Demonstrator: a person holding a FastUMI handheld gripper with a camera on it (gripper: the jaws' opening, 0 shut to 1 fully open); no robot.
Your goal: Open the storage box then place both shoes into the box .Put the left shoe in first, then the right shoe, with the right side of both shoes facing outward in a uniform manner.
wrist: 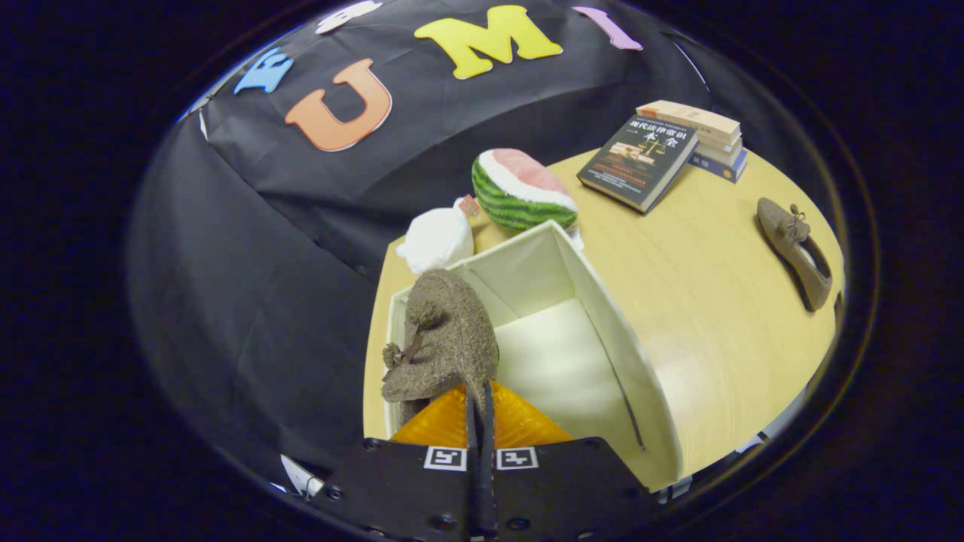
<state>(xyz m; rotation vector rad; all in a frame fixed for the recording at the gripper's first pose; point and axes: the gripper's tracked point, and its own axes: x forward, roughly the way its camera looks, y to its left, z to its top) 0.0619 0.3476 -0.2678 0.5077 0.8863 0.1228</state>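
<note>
Gripper carries a brown shoe over the open storage box at lower centre of the frame.

Its fingers are pressed together on the shoe's edge, the shoe hanging toe-up above the box's left side. The second shoe lies well apart on the wooden table at right; a watermelon plush and white plush sit beyond the box, books at upper right.

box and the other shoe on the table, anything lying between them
No. In the gripper view only bare tabletop lies between the open box and the loose shoe. The fingers are shut on the first shoe, over the box.
</note>
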